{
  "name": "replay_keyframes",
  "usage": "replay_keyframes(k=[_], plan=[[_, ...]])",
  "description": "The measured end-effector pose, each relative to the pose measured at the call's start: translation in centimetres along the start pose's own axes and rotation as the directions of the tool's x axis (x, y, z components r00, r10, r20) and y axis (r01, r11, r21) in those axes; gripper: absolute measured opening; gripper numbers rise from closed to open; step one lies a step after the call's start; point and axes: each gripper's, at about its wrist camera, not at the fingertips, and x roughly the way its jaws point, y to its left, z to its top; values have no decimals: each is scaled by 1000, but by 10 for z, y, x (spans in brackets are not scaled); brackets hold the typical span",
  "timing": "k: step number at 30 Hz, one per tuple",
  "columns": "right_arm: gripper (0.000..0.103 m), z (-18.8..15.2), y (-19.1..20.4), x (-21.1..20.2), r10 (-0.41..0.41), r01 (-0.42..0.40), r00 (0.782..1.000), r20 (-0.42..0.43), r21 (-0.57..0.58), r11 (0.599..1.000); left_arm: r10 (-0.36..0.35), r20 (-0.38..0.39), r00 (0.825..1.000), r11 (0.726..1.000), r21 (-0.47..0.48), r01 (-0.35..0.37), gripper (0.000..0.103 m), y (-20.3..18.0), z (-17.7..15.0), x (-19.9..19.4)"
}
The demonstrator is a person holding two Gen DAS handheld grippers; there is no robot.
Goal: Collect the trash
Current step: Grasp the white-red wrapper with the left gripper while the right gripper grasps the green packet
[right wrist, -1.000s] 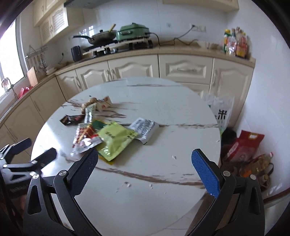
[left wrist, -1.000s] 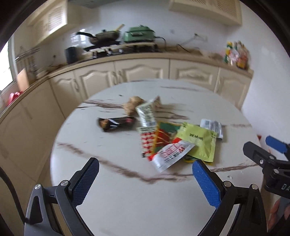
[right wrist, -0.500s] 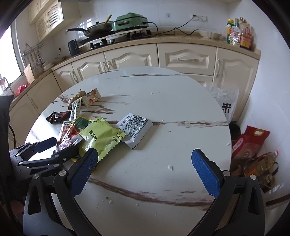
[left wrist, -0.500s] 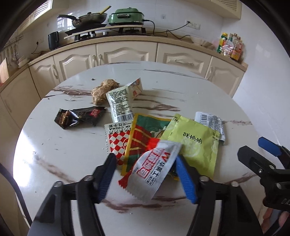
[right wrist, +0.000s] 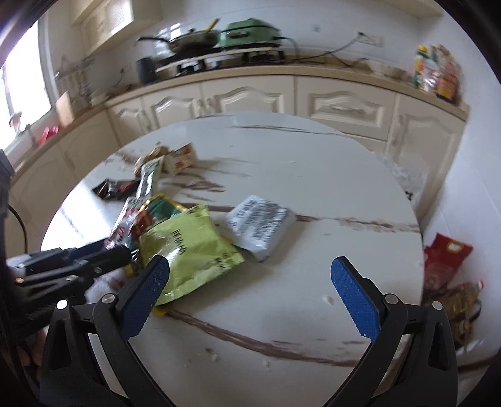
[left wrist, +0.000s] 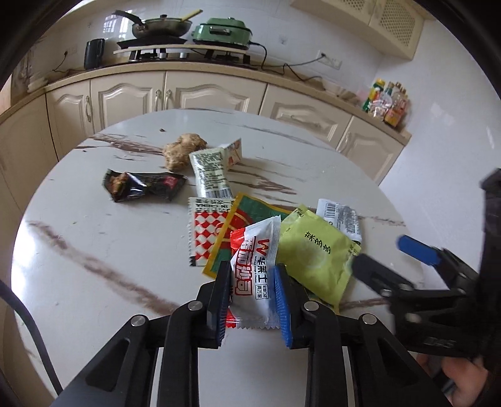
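Observation:
Trash wrappers lie in a heap on the round marble table [left wrist: 103, 250]. A red-and-white wrapper [left wrist: 255, 260] stands buckled between the blue pads of my left gripper [left wrist: 251, 272], whose jaws are closing and pressing on its sides. Beside it lie a yellow-green packet [left wrist: 313, 260], a white barcode packet [left wrist: 341, 216], a red checked wrapper [left wrist: 203, 231], a black wrapper [left wrist: 141, 184] and a white-green sachet [left wrist: 209, 172]. My right gripper [right wrist: 250, 266] hangs open over the table, its left finger by the yellow-green packet [right wrist: 188, 250], with nothing between the pads.
A piece of ginger [left wrist: 183, 150] lies at the far side of the heap. Cream cabinets and a counter with a pan [left wrist: 159, 26] and green cooker [left wrist: 224, 29] run behind. Bags [right wrist: 447, 260] sit on the floor right of the table.
My left gripper moved forward to the heap and closed from wide open onto the red-and-white wrapper, which now bends upward. My right gripper came in closer to the yellow-green packet, still open.

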Motion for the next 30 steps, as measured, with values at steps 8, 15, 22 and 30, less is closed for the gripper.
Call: replay_keyframes(k=[8,15,22,30], plan=[[103,15,31,33,82,-93,995,-63,-191,977,80,42,996,996,-33,-78,23,14,-19,-53],[81,17,37,48,103,-129,987,-123,-227,965,93,54,994,994,-58,-90,23,20,-28,-84],[40,16,24,39,96,-109,992,-80,-178,978,88,53,995,994,-70,-84,23,20,-39,-98],[17,9,27,24,67,-71,997,-28,-189,979,85,62,994,994,-81,-80,23,31,-38,-116]])
